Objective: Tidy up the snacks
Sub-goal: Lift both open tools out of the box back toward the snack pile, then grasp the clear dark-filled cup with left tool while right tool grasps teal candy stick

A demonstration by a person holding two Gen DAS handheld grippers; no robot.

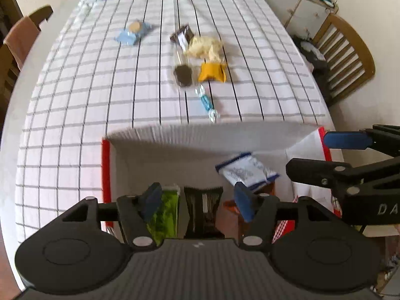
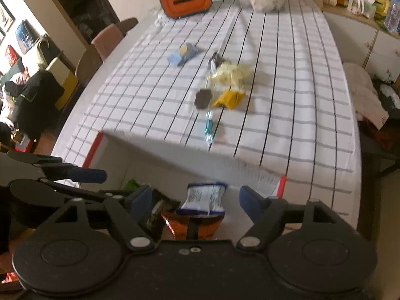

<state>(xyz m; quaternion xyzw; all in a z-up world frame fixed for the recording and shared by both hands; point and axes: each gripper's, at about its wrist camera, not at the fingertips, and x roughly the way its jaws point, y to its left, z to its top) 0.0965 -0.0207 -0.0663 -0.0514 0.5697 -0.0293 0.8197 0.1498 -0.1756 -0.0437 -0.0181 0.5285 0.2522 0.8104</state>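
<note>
1. My left hand-held gripper [image 1: 197,201] hangs over the box [image 1: 106,175] with jaws wide, nothing between them.
2. My right hand-held gripper [image 2: 196,203] is wide too, holding nothing.
3. A white-and-blue packet [image 2: 203,197] lies inside the box on other packs, long axis tilted across it.
4. Beyond, on the checked worktop [image 1: 75,100], a blue candy [image 1: 206,102] points away, behind it a yellow packet [image 1: 212,72].

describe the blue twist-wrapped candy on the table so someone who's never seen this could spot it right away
On the checked tablecloth, find the cluster of loose snacks near the middle. The candy lies nearest the white box, just past the yellow packet and dark cookie. It alone is slim, bright blue, with clear twisted ends.
</note>
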